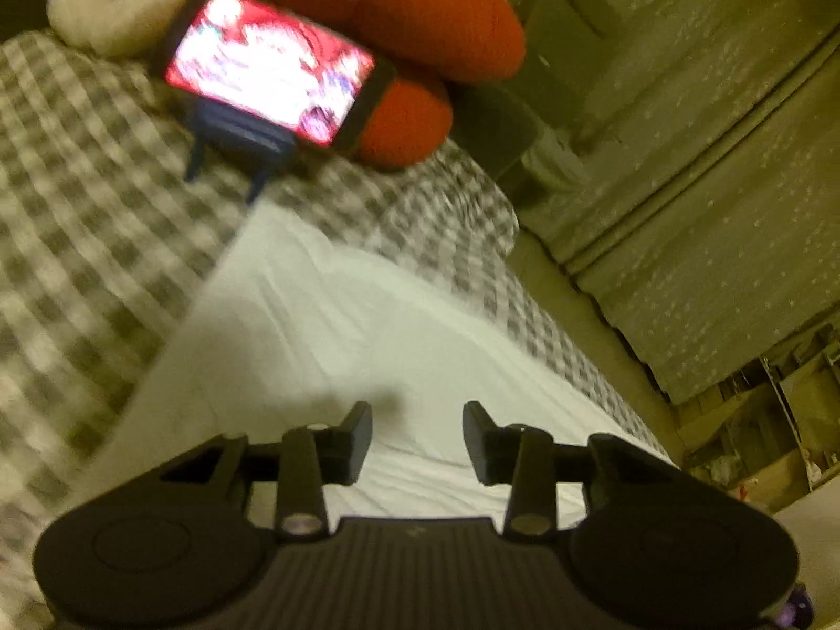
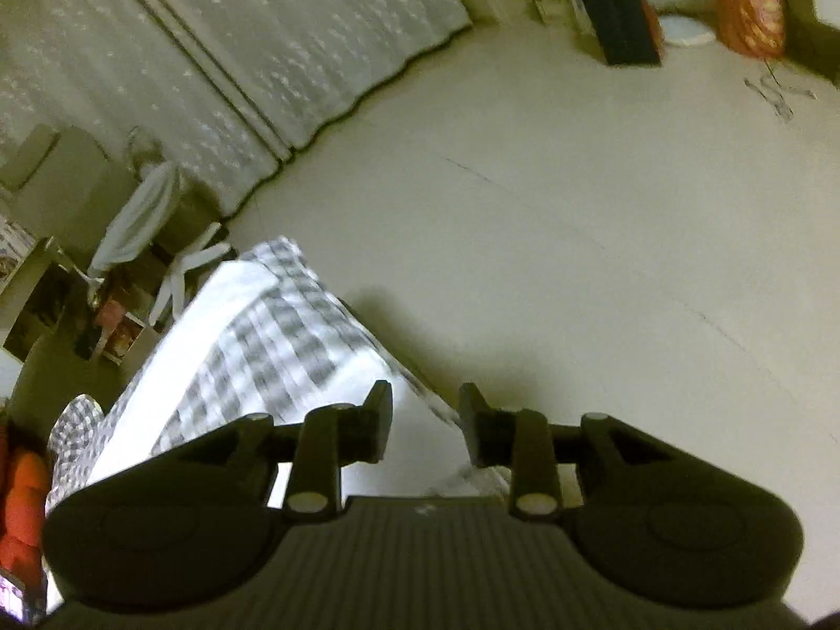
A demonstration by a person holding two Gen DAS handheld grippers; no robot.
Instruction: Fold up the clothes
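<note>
Fingers of our left gripper (image 1: 417,438) stand parted with nothing between them, hanging over a white garment (image 1: 336,325) that lies flat on the checked bed cover (image 1: 79,199); the cloth runs from 6 o'clock up toward 11 o'clock in the left wrist view, smooth but for faint creases, and we cannot tell what kind of garment it is. At 11 o'clock a lit phone (image 1: 273,68) rests on a small blue stand (image 1: 241,142), its screen a red and white blur; a red cushion (image 1: 399,37) lies behind it at 12 o'clock, and a pale plush shape (image 1: 110,5) sits at the top left edge. Patterned curtains (image 1: 698,199) fill the 2 o'clock side; at 4 o'clock we see shelves (image 1: 761,420) with things in them too smeared to name. Our right gripper (image 2: 425,425) is likewise released, jaws apart and gripping nothing, poised past the bed's corner with bare pale floor (image 2: 577,220) beyond; the checked cover (image 2: 278,325) shows in the right wrist view at 8 o'clock. At 1 o'clock a dark box (image 2: 619,16) stands on the floor, its contents hidden from us, beside an orange bag (image 2: 745,5); whether anything is inside, we cannot tell. At 9 o'clock a folded white rack (image 2: 136,220) leans near cluttered cartons (image 2: 68,178).
</note>
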